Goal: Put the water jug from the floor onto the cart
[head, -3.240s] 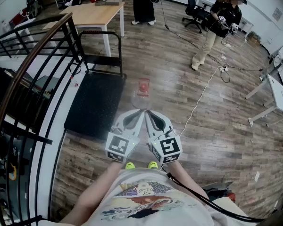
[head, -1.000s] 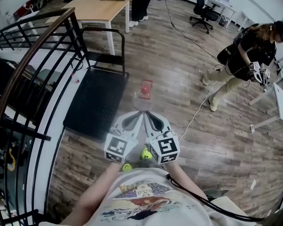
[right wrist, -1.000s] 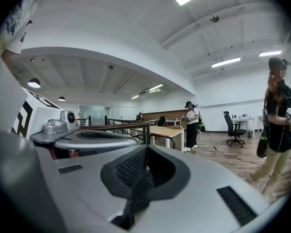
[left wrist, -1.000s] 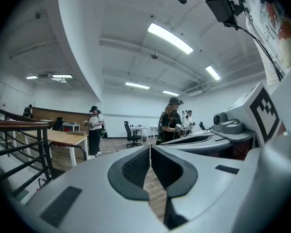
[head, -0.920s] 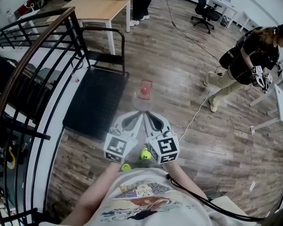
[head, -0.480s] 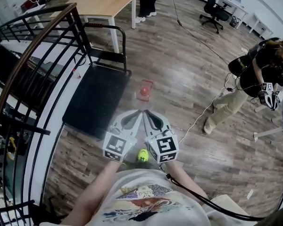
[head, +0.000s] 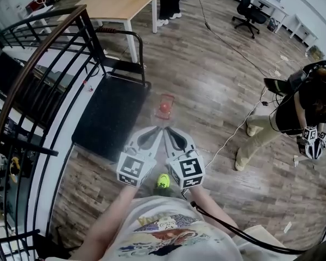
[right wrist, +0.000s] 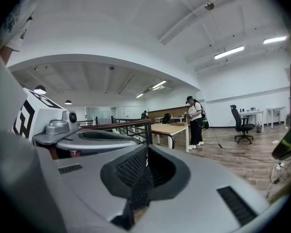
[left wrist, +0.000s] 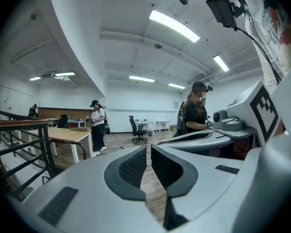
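We are holding the left gripper (head: 158, 130) and right gripper (head: 170, 130) clenched and empty, side by side. The water jug (head: 164, 108) is standing just ahead, equally near both, beside the cart (head: 106, 118).

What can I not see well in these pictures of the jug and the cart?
- water jug, head view: clear body blends into the floor; only the red cap is plain.
- Water jug, both gripper views: not in frame.
- cart, head view: handle's left side behind the railing post.
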The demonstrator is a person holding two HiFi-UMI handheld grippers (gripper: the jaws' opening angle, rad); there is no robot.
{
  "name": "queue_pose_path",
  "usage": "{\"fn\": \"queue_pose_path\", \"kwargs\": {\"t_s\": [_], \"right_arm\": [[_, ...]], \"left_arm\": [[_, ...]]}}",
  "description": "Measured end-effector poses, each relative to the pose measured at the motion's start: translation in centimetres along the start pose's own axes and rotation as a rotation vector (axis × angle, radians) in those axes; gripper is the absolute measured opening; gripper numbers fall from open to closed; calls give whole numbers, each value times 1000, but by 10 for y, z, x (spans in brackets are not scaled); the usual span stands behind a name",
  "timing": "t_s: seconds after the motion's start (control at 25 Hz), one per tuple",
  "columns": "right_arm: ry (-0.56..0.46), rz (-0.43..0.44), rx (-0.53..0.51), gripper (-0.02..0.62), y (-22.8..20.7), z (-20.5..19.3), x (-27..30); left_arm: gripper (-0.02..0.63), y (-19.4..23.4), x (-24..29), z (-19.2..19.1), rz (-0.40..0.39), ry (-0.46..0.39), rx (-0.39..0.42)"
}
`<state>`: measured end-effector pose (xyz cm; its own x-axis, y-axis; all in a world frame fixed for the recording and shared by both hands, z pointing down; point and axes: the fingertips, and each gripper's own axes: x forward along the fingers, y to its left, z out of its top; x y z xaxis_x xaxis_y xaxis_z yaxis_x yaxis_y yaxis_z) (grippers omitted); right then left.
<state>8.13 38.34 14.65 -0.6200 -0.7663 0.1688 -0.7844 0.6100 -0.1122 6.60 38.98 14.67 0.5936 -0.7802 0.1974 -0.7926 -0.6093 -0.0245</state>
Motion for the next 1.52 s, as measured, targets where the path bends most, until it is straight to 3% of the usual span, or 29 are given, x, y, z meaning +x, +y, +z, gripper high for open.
{"fn": "queue_pose_path", "kwargs": {"t_s": [0.24,0.56,1.52], "right_arm": [[20,-9,16,23,-14,-13,17],[27,-51,16,23,-43,-10,49],[42,-195,64,23,-119,20,197]], "left_arm": [[18,9,16,-10,-16,28,6],[18,35,52,-7,-18,3,19],[18,166,166,11,-166,19,56]]}}
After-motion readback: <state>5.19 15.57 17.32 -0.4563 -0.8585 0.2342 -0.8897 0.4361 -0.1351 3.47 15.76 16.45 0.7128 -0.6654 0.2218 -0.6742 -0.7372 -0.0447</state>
